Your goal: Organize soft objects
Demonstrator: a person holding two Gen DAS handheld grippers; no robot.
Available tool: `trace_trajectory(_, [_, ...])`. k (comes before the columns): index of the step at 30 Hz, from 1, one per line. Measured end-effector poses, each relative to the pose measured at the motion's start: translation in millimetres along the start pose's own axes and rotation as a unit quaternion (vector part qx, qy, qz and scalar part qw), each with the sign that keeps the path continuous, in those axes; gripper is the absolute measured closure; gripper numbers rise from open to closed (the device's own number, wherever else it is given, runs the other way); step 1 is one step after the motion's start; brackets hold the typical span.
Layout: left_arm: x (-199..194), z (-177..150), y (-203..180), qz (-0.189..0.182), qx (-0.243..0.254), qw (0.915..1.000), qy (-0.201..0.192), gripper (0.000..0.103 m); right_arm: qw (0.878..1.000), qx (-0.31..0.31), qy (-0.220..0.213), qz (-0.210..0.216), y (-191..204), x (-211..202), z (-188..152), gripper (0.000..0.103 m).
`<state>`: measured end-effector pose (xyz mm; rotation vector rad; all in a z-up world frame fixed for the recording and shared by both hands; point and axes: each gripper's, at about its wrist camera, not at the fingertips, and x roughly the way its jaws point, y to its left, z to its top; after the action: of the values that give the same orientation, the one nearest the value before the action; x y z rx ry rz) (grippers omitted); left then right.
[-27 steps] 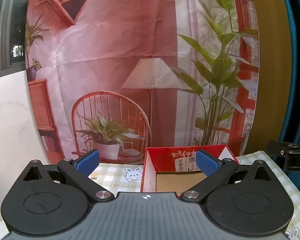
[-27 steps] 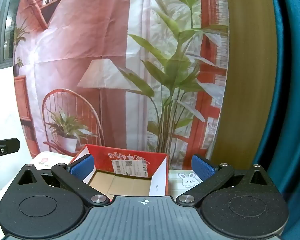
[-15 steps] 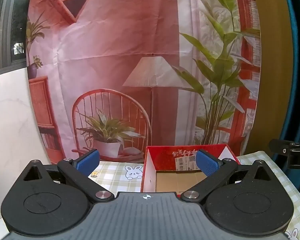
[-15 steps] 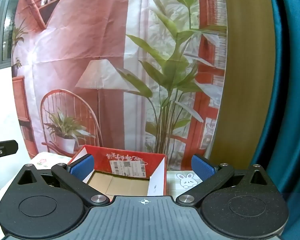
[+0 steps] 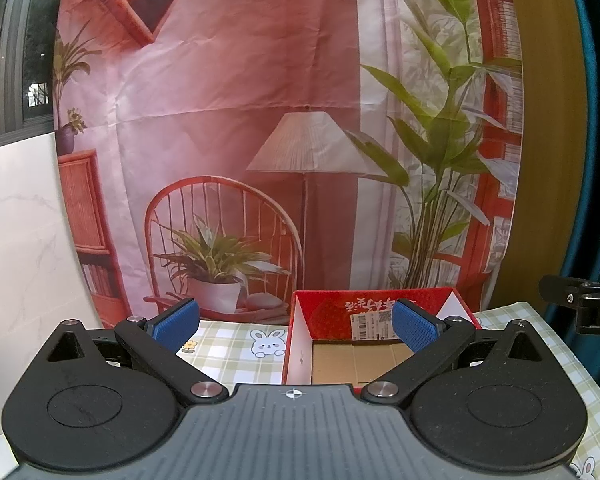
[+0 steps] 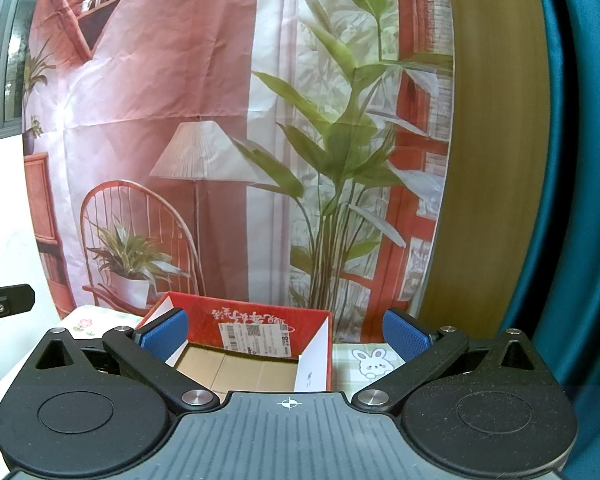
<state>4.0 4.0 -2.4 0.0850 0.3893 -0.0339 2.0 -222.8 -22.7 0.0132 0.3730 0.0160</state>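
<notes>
A red cardboard box [image 5: 340, 306] with a brown floor and a shipping label stands open on the checked tablecloth, and nothing shows inside it. My left gripper [image 5: 296, 326] is open, its blue pads [image 5: 414, 326] spread wide, the right pad in front of the box's far wall. In the right wrist view the same box [image 6: 256, 320] sits ahead and slightly left. My right gripper [image 6: 284, 332] is open too, with nothing between its pads [image 6: 402, 334]. No soft object is in view.
A green checked tablecloth with rabbit prints [image 5: 236, 344] covers the table. A printed backdrop of a chair, lamp and plants [image 5: 260, 140] hangs right behind the box. A teal curtain [image 6: 572, 200] is at the right. The other gripper's black body [image 5: 580, 304] shows at the right edge.
Both views have tilted down a little, so the backdrop sits slightly higher in frame. The box and both grippers' wide openings are unchanged.
</notes>
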Motion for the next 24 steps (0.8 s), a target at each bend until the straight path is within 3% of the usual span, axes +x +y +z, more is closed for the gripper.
trace_trajectory(24, [-1.1, -1.0, -1.6, 0.0, -0.002, 1.0, 0.001, 0.0, 1.0, -0.001, -0.001, -0.001, 1.8, -1.0, -0.3, 0.0])
